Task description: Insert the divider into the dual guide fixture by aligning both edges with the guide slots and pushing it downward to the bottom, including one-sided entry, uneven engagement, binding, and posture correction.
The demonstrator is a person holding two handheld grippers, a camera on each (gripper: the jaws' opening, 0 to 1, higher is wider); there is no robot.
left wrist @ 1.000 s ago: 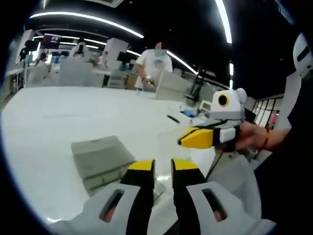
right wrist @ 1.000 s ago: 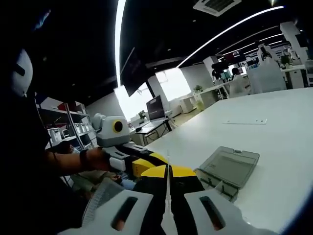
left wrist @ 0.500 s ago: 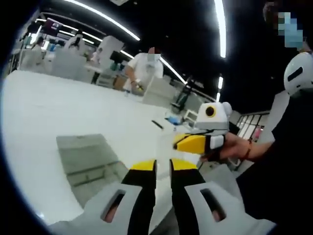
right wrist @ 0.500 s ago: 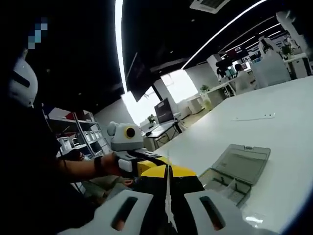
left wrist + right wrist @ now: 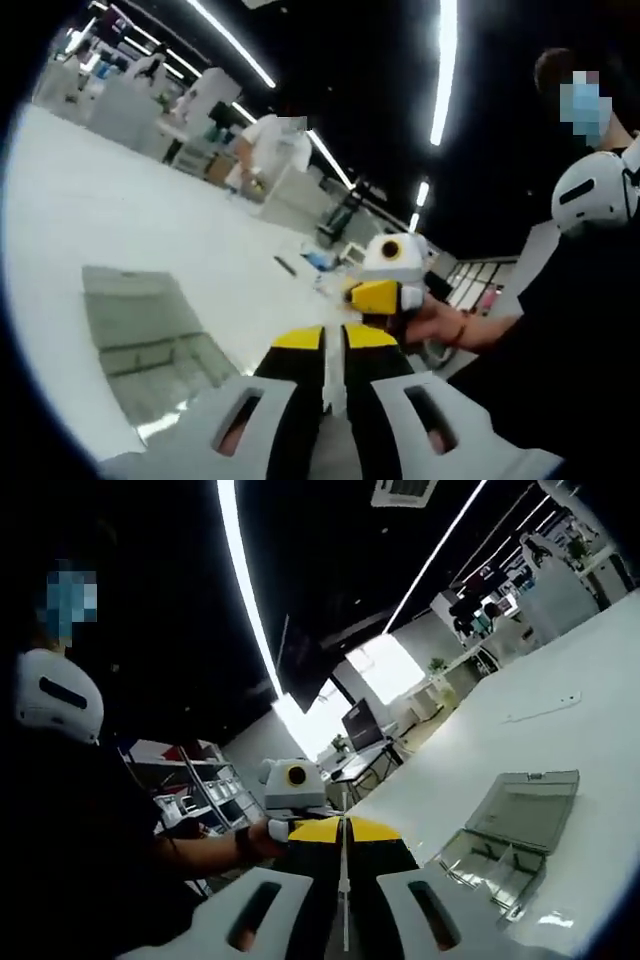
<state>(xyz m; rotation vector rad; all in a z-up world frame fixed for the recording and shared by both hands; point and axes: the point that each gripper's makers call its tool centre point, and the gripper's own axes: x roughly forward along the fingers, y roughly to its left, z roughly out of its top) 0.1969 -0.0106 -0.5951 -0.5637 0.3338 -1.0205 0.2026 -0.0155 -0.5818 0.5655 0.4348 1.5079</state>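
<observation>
My right gripper (image 5: 343, 827) is clamped on the thin clear divider (image 5: 343, 880), held edge-on above the white table (image 5: 590, 780). My left gripper (image 5: 334, 336) pinches the same divider (image 5: 331, 380). The open grey fixture (image 5: 505, 835) lies to the right, well apart.

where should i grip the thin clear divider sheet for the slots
Hold the thin clear divider sheet by its upper edge, flat faces between the pads, as the right gripper and left gripper appear to. That leaves the lower and side edges free to enter the open grey plastic compartment box from above.
</observation>
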